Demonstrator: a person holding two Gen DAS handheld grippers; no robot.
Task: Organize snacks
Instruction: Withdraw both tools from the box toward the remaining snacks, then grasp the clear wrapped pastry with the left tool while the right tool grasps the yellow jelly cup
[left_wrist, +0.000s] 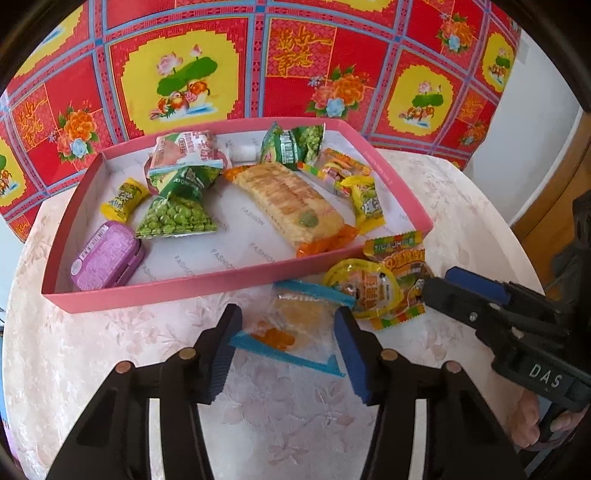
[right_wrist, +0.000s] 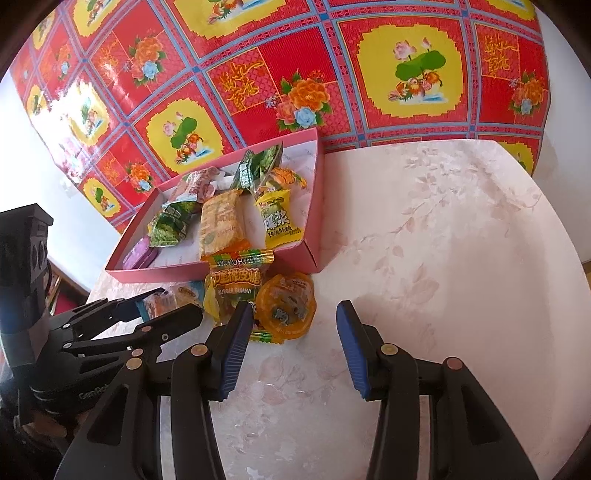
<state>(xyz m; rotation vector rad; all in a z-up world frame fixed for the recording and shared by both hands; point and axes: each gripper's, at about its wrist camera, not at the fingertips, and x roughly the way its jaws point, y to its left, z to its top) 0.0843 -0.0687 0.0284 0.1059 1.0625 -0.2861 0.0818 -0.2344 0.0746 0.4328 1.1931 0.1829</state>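
A clear blue-edged snack packet (left_wrist: 295, 325) lies on the pale floral table (left_wrist: 110, 350) before the pink box (left_wrist: 166, 291), between the left gripper (left_wrist: 284, 339) fingers; whether they press it is unclear. The right gripper (right_wrist: 295, 343) gapes empty beside a "BURGER GUMMY" pack (right_wrist: 234, 288). "FASHION" lines the box. Red floral cloth (left_wrist: 295, 55) hangs behind.

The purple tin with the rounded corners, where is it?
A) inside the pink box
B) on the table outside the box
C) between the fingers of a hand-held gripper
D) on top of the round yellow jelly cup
A: the purple tin with rounded corners lies on the white lining in the near left corner of the pink cardboard box, with the box walls around it.
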